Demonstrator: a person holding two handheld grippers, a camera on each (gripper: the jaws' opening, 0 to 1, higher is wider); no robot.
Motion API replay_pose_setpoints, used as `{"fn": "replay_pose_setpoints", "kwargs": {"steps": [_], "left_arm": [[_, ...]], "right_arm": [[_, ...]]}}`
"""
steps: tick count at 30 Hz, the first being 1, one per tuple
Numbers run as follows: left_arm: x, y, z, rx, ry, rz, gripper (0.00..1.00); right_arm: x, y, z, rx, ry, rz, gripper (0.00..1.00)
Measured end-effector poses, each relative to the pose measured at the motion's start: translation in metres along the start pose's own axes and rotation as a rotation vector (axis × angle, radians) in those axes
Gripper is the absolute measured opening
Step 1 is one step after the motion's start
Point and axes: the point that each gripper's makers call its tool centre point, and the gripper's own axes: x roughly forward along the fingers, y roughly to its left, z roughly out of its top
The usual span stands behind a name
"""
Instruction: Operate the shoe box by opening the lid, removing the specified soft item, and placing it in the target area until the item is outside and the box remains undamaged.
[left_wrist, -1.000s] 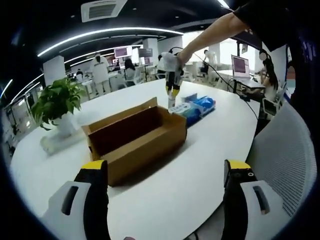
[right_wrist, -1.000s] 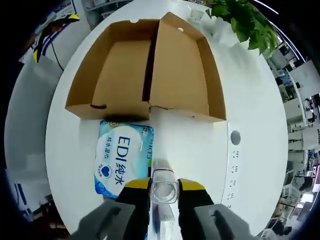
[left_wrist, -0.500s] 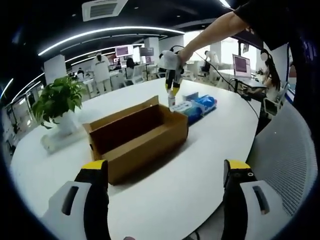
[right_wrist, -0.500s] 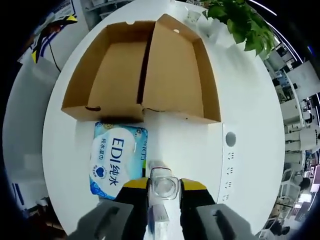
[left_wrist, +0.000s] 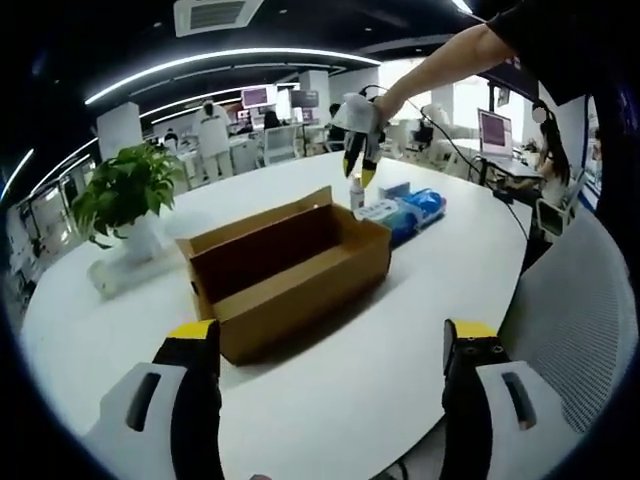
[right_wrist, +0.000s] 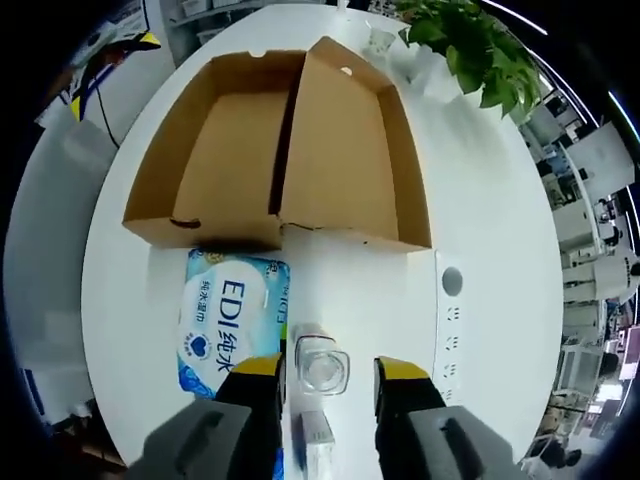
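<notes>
Released now, my right hand-held gripper (right_wrist: 328, 372) opens above the small clear bottle (right_wrist: 324, 372) beside the open brown cardboard shoe box (right_wrist: 345, 150); left hand-held gripper (left_wrist: 332, 345) open. Next, I withdraw.

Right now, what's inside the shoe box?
The shoe box lies open, its lid folded flat beside it. The right gripper view looks straight in: bare cardboard floor, nothing in it. Only the strip under the near wall is hidden.

Open box (right_wrist: 290, 140) interior seemingly free, unobstructed
</notes>
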Motion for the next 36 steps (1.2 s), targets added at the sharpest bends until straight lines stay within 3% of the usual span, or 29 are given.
{"fn": "replay_pose_setpoints", "kwargs": {"steps": [12,36], "left_arm": [[0.009,0.024,-0.004,-0.045,0.023,0.047,0.81],[0.034,0.102,-0.019,-0.19,0.072,0.233,0.44]], "right_arm": [[-0.011,-0.005,0.009,0.097,-0.074,-0.021,0.4],[-0.019,-0.017,0.039,0.346,-0.243,-0.031,0.37]]}}
